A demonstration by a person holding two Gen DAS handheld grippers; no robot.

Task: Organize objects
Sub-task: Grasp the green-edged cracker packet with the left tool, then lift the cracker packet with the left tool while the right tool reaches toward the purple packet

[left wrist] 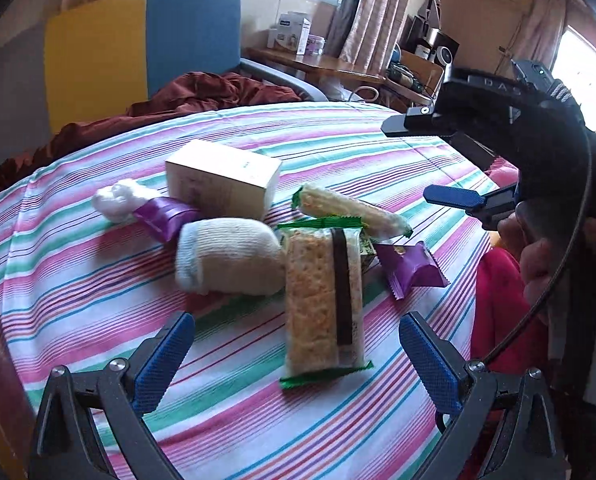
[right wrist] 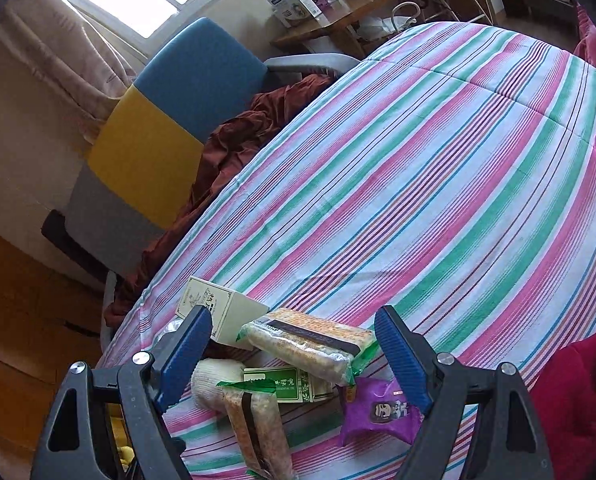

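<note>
A: What is laid out, and where?

B: A jumble is seen bunched on the striped cloth (left wrist: pixel 98 320): a cream box (left wrist: pixel 222 178), a rolled sock (left wrist: pixel 228 256), a long cracker pack (left wrist: pixel 323 308) with a second cracker pack (left wrist: pixel 353 210) behind it, a purple packet (left wrist: pixel 411 268), another purple wrapper (left wrist: pixel 164 216) beside a white cotton wad (left wrist: pixel 116 200), and a small green box (right wrist: pixel 288 386) half buried under the packs. Nothing appears to have been sorted yet; items are touching or overlapping.

A: Tongs?

B: The left gripper (left wrist: pixel 298 354) is held spread wide, nothing clamped, with the near end of the long cracker pack lying between its fingers but untouched. The right gripper (right wrist: pixel 294 356) is also spread wide and empty, poised above the pile, the second pack and the green box framed between its fingers.

A: Why that posture?

B: Probably both are angled down at the heap so a pick can be lined up; the wide spread suits the broad packs.
</note>
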